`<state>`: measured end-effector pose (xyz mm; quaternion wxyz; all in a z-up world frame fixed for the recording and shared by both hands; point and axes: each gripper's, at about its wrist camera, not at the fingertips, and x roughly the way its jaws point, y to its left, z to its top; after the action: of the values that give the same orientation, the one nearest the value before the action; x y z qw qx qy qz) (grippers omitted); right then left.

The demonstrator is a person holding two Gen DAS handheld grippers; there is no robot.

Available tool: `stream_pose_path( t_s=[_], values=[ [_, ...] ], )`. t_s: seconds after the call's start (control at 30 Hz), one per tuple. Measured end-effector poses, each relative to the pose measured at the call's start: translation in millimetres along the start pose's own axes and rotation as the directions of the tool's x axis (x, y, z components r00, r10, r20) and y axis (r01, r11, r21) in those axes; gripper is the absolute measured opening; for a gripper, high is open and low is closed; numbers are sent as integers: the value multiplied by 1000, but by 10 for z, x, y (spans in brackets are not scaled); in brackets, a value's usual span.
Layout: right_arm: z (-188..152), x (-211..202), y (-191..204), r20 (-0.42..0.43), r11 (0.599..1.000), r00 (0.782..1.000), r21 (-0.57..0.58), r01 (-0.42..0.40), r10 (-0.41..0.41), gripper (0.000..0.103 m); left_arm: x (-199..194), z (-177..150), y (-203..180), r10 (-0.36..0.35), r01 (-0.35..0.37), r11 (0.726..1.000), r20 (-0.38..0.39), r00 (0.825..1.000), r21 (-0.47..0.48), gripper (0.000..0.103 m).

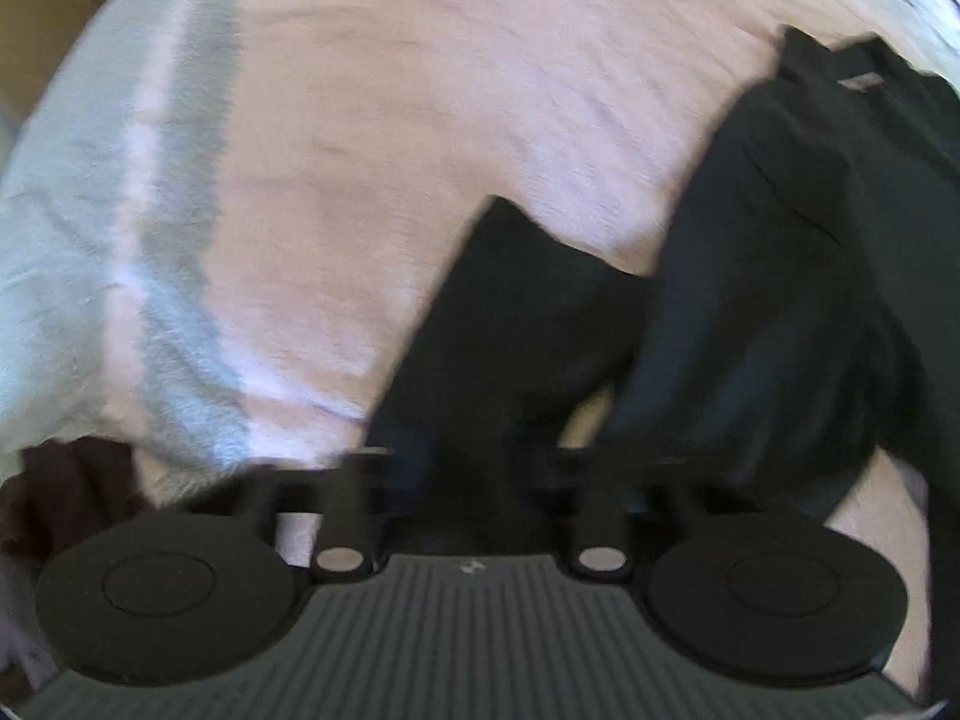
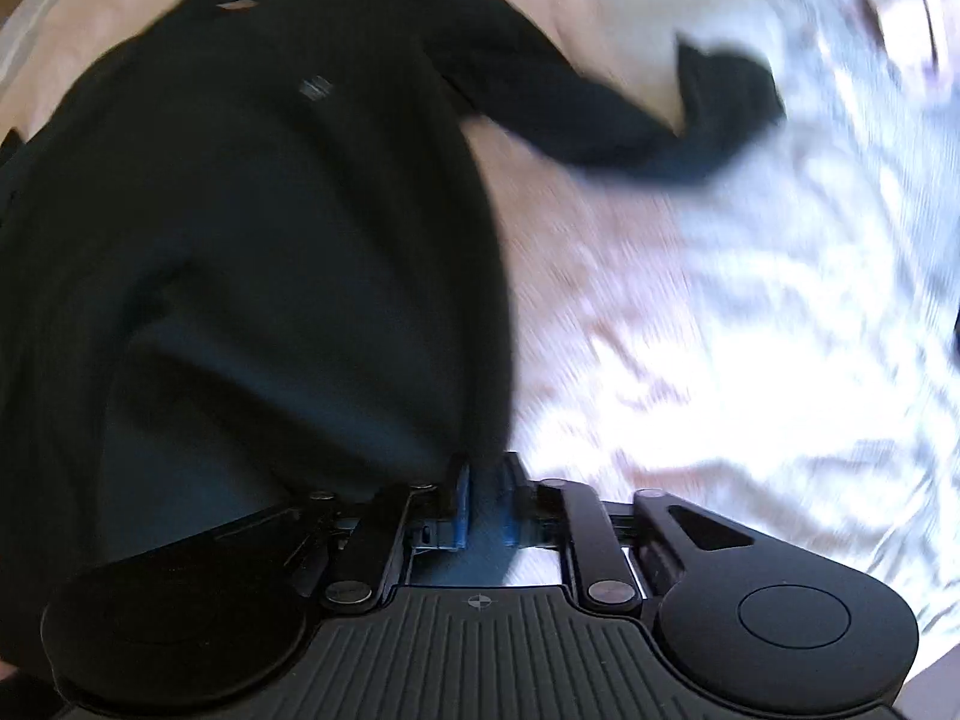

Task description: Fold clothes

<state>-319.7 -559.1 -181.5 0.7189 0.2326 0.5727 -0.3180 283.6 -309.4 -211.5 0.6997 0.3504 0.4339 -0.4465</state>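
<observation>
A black long-sleeved shirt [image 2: 258, 210] lies spread on the bed, with a small grey logo [image 2: 316, 88] on its chest and one sleeve [image 2: 600, 120] stretched out to the right. My right gripper [image 2: 486, 498] holds the shirt's lower edge, dark cloth filling the gap between its blue pads [image 2: 461, 501]. In the left wrist view the shirt [image 1: 750, 270] is bunched at the right and a sleeve [image 1: 510, 312] runs down into my left gripper [image 1: 468, 480]. Those fingers are lost in the dark cloth and blur, closed together on it.
A pink sheet [image 1: 390, 120] covers the bed, and a pale blue-white cover [image 1: 72, 210] lies along its left side. A dark brown cloth [image 1: 66, 480] sits at the lower left. Bright crumpled bedding [image 2: 750, 330] spreads to the right of the shirt.
</observation>
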Motion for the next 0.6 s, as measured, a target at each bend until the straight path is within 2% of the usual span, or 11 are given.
stream_pose_path(
  t_s=[0.07,0.13,0.17,0.2,0.27,0.3,0.33,0.37,0.4,0.53,0.6],
  values=[
    [61,-110,232,49,1000,999,-26,5,-3,21,-238,-53,69,12,-10,999,80,997,-31,4],
    [131,-229,466,103,998,995,-59,4,2,22,-619,-163,215,73,-53,993,195,978,-108,4],
    [167,-274,571,123,997,992,-77,-5,15,22,-828,-265,309,113,-73,983,247,962,-166,4],
    [212,-301,687,134,996,991,-91,-18,30,23,-1090,-439,423,168,-94,965,306,937,-243,4],
    [302,-354,917,154,992,986,-120,-45,63,25,-1511,-876,604,276,-112,907,372,886,-406,11],
    [346,-358,1015,158,989,984,-135,-67,88,28,-1670,-1111,677,320,-107,868,381,867,-486,21],
    [391,-361,1115,161,985,981,-150,-88,112,32,-1733,-1361,714,356,-113,826,356,864,-552,26],
    [430,-344,1231,159,981,978,-165,-105,132,45,-1770,-1615,741,386,-123,782,320,865,-611,26],
    [419,-348,1336,159,976,975,-179,-125,154,53,-1744,-1844,766,394,-136,749,271,878,-649,26],
    [577,-276,1788,117,952,961,-210,-221,249,54,-1535,-2555,911,365,-151,593,97,926,-791,26],
    [599,-273,2001,100,937,953,-240,-255,285,54,-1527,-2709,951,356,-144,555,78,931,-820,26]
  ],
)
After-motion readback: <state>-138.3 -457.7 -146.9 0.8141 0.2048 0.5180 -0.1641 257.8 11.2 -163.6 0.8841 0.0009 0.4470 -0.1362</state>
